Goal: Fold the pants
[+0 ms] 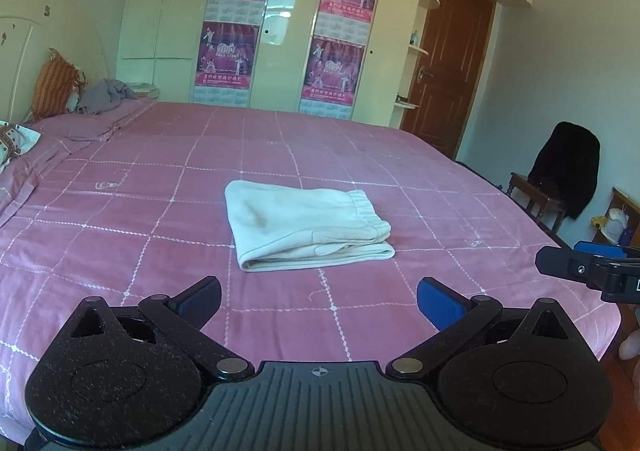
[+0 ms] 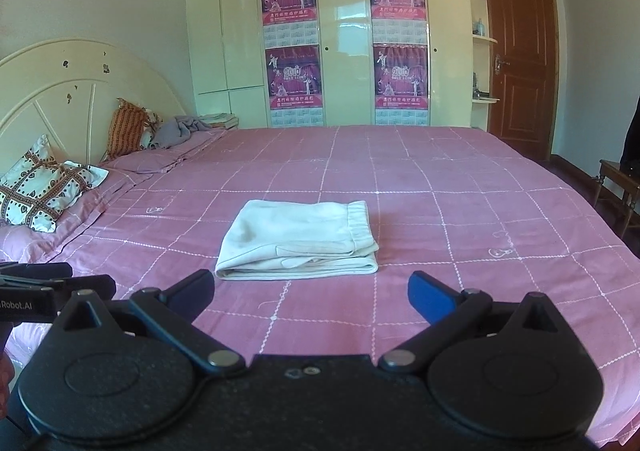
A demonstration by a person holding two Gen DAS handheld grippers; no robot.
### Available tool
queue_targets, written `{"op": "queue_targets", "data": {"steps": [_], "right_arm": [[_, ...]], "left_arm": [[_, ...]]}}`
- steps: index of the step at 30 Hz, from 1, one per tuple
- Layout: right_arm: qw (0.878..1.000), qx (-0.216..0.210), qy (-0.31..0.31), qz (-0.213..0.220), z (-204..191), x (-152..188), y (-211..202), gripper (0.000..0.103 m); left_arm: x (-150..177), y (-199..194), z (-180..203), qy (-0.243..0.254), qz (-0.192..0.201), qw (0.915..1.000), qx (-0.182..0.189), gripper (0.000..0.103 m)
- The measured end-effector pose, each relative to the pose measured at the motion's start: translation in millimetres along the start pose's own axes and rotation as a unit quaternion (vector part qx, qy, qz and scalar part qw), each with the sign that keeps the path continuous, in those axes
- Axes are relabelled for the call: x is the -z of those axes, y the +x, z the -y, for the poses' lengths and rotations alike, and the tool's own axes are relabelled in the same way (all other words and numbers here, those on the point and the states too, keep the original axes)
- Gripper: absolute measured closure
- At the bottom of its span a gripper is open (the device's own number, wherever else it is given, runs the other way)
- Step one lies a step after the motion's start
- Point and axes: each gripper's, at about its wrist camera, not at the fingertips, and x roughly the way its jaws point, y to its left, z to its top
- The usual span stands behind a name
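Observation:
Cream white pants (image 1: 306,225) lie folded into a compact rectangle on the pink checked bedspread (image 1: 120,211), waistband toward the right. My left gripper (image 1: 318,301) hovers open just in front of them, nothing between its fingers. In the right wrist view the same folded pants (image 2: 300,241) rest a short way beyond my right gripper (image 2: 310,295), which is also open and empty. The right gripper's tip (image 1: 580,271) shows at the right edge of the left wrist view; the left gripper's tip (image 2: 52,287) shows at the left edge of the right wrist view.
Pillows (image 2: 44,191) and a grey crumpled garment (image 2: 180,133) lie at the head of the bed by the cream headboard (image 2: 72,83). A wardrobe with posters (image 2: 332,43) stands behind. A wooden chair with a dark coat (image 1: 564,175) stands right of the bed, near a brown door (image 2: 520,51).

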Motion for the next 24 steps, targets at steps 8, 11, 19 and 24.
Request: {"op": "queue_targets", "data": {"steps": [8, 11, 19, 24], "right_arm": [[1.000, -0.007, -0.006, 0.003, -10, 3, -2, 0.000], [1.000, -0.006, -0.011, 0.007, -14, 3, -5, 0.000], [1.000, -0.007, -0.005, 0.011, -14, 1, -8, 0.000], [1.000, -0.006, -0.004, 0.013, -14, 0, -9, 0.000]], "left_arm": [[-1, -3, -1, 0.004, 0.010, 0.9999, 0.000, 0.000], [-2, -4, -1, 0.003, 0.013, 0.9999, 0.002, 0.000], [-2, -7, 1, 0.006, 0.018, 0.9998, 0.008, 0.000], [-2, -8, 0, 0.007, 0.020, 0.9997, 0.009, 0.000]]}}
